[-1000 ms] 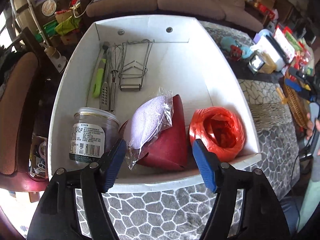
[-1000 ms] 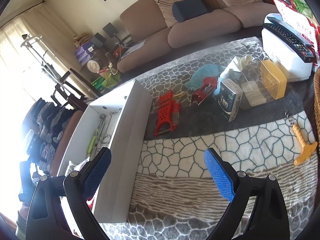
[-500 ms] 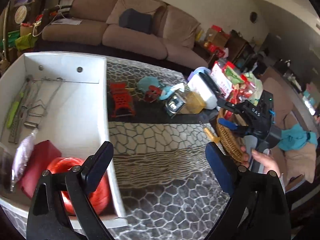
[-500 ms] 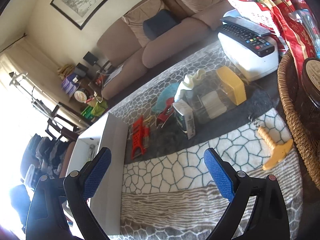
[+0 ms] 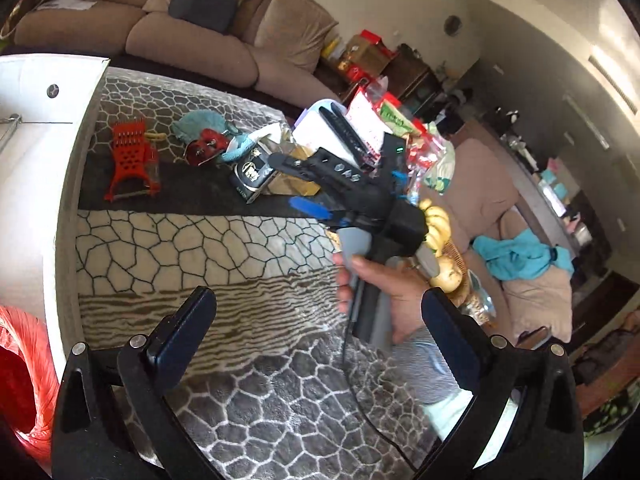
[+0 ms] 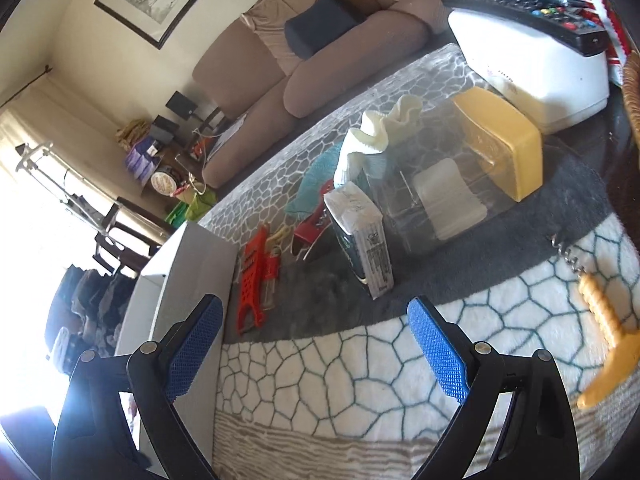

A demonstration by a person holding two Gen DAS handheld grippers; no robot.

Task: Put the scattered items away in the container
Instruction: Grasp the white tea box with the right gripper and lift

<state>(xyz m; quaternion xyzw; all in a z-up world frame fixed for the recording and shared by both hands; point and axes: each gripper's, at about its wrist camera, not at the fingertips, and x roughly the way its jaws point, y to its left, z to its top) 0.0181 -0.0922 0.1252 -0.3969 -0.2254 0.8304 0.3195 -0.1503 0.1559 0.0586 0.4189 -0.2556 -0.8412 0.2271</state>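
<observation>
Right wrist view: right gripper spread wide, pinching nothing, hanging over the patterned worktop. Left gripper likewise spread and bare, near the white box, with a roll of red twine inside at the near end.

Lying outside the box:
- red grater flat, just beside the box's right wall
- small carton tilted on edge, further right
- red tool and teal cloth beyond those
- yellow-handled corkscrew well apart on the right

Probable trouble from here:
- Grater: hardly any room between it and the box wall, so a real chance of one finger jamming on the cardboard or shoving the box sideways.
- Carton: already leaning, likely to topple or skid if nudged by one finger before the pinch closes.
- Corkscrew: thin metal spiral apt to snag the fluffy cover, and liable to swivel if pinched off-centre on the handle.
- Clear case with yellow lid close behind the carton: easily knocked by an overreach.
- Both grippers over the same strip of worktop, plus a cable trailing from the right one: risk of a clash or a tangle during the carry to the box.
</observation>
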